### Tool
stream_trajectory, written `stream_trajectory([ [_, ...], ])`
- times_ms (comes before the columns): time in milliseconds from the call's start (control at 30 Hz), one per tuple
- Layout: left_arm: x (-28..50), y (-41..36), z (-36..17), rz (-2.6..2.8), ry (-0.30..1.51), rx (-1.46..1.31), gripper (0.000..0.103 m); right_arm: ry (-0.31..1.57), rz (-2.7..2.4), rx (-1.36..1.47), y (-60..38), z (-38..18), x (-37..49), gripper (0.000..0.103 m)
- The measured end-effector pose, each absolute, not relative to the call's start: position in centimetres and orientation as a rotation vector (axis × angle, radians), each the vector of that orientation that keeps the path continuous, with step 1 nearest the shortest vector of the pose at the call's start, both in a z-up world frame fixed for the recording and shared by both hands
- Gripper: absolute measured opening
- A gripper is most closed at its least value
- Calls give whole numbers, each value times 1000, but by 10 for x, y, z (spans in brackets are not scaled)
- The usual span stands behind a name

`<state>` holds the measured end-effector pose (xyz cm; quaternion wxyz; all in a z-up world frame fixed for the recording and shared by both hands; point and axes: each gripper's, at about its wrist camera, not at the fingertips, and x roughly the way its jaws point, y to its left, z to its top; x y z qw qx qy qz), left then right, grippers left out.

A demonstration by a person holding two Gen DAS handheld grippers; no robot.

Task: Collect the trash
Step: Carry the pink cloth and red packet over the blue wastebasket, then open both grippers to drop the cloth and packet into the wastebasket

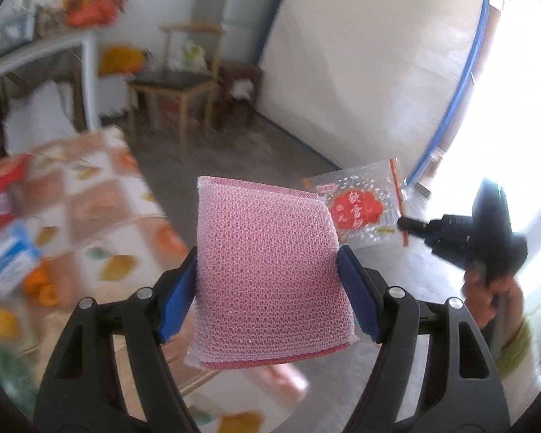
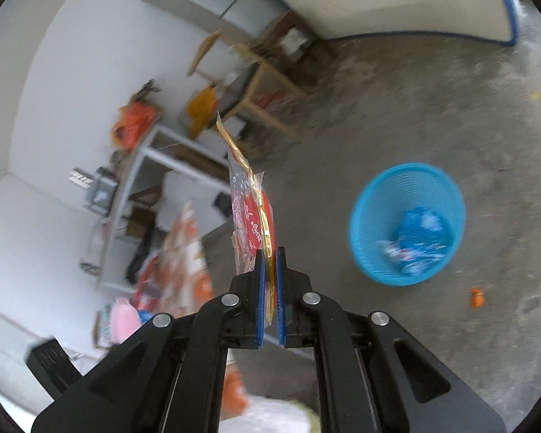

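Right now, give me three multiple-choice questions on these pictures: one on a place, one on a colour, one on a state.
1. Where does the basket stand?
A. on the floor
B. on a chair
C. on the table

2. What colour is the sponge in the left gripper?
A. green
B. pink
C. black

3. How is the right gripper?
A. wide open, empty
B. shut on the wrapper
C. shut on a spoon

Answers:
1. A, the blue basket sits on the bare concrete floor.
2. B, pink mesh fills the space between the blue pads.
3. B, its pads pinch the wrapper's edge, and the clear film with a red label stands up from them.
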<state>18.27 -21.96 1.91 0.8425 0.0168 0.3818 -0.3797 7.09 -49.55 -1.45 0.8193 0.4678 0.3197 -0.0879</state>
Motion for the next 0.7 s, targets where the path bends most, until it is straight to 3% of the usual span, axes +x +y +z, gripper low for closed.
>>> stream_trajectory([
  [167, 217, -289, -5, -895, 992, 48, 71, 721, -332, 906, -507, -32, 65, 6],
  [467, 271, -397, -99, -884, 1352, 59, 72, 818, -466, 841, -527, -86, 79, 6],
  [700, 292, -448, -132, -811, 1386, 93, 75, 824, -521, 863, -549, -116, 98, 7],
])
